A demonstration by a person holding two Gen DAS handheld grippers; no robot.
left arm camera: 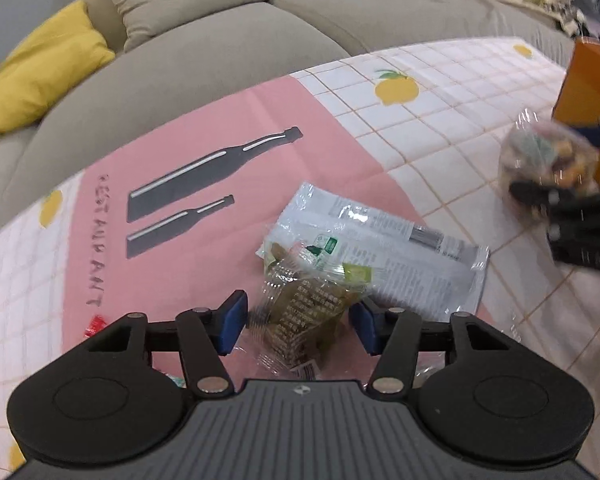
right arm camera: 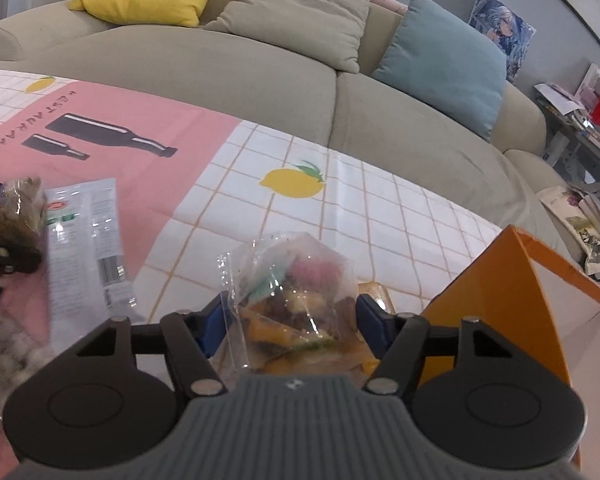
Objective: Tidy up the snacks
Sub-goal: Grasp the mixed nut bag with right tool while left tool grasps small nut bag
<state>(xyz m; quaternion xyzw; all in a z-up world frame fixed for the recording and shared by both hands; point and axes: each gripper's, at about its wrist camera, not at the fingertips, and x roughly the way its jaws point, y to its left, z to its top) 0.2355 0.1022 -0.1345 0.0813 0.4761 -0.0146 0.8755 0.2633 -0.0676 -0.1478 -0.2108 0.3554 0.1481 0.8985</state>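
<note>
A clear packet of olive-green snack [left arm camera: 304,316] lies partly on a flat white packet [left arm camera: 400,256] on the pink part of the tablecloth. My left gripper [left arm camera: 298,326] straddles the green packet, its blue pads close to both sides with a thin gap on the left. My right gripper [right arm camera: 292,320] has its pads against both sides of a clear bag of mixed snacks [right arm camera: 296,292], which fills the gap. The same bag [left arm camera: 548,164] shows blurred at the right of the left wrist view. The white packet [right arm camera: 88,248] and green packet [right arm camera: 16,208] sit at the left of the right wrist view.
An open orange box [right arm camera: 500,300] stands right of the bag, also seen as the orange box [left arm camera: 588,92]. A small red wrapper [left arm camera: 94,326] lies at the left. Blurred snacks [right arm camera: 4,352] lie lower left. A beige sofa [right arm camera: 260,92] with cushions runs behind the table.
</note>
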